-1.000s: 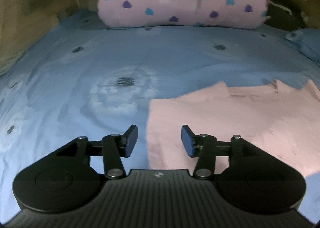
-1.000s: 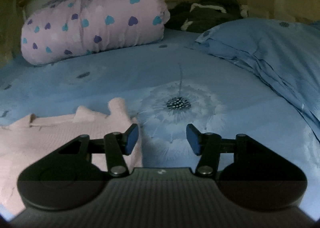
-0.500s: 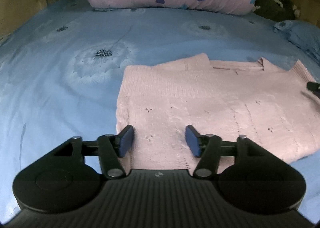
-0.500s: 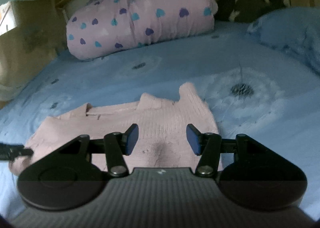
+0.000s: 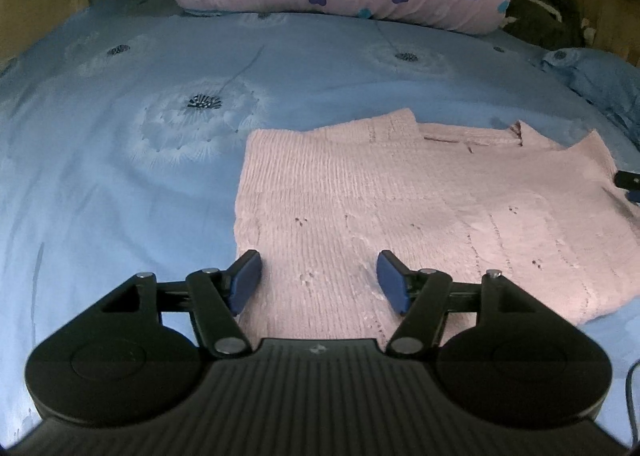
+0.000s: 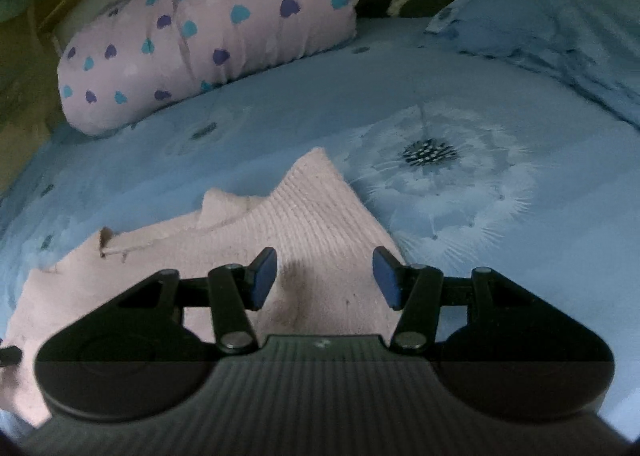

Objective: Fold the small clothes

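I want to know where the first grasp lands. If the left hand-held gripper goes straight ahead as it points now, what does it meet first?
Most likely the pink knit garment: the open left hand-held gripper points at its near left part, though its height above the fabric is unclear.

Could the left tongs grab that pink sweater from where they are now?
Probably yes. The left tongs are open and sit right over the near left edge of the sweater, which lies flat on the bed. Nothing lies between them.
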{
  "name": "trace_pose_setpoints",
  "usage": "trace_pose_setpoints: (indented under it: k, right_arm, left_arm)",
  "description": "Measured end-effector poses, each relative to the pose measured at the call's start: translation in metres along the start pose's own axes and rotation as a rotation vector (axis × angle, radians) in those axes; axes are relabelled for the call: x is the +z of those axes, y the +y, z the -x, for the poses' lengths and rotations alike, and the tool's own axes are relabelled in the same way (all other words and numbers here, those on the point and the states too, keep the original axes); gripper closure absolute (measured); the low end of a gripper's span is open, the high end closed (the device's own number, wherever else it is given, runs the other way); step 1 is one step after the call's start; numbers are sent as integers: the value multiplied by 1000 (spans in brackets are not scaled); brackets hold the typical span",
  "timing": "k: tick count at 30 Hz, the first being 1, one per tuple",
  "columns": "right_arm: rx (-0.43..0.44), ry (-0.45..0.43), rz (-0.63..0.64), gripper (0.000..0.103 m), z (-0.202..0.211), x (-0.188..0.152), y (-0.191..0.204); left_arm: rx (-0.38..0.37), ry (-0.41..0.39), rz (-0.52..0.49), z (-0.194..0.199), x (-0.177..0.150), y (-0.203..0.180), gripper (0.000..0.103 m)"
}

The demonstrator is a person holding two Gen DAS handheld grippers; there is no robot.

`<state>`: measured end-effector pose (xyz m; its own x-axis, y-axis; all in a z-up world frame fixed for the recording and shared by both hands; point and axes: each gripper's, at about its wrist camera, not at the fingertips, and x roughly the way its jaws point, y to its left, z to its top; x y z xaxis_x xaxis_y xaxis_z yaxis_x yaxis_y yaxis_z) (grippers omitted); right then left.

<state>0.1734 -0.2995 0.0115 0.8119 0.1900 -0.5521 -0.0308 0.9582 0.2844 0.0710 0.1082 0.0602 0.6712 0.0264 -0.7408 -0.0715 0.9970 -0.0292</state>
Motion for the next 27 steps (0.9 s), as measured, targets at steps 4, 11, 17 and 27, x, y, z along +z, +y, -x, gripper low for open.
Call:
trace_pose_setpoints:
  k: [4, 11, 17, 27]
  right_arm:
    - [0, -27, 4, 39, 39, -9, 8]
    - [-11, -48, -66, 38, 91, -40, 18]
    - [-63, -43, -154, 38, 103, -77, 18]
    - [-15, -58, -365, 28, 75, -97, 9]
  left_arm:
    - [-10, 3, -3, 9, -3, 2, 32]
    - [-36, 4, 30, 21, -9, 12, 32]
    - [-46, 7, 49, 26, -11, 20, 31]
    - [-63, 35, 77, 23, -12, 25, 31]
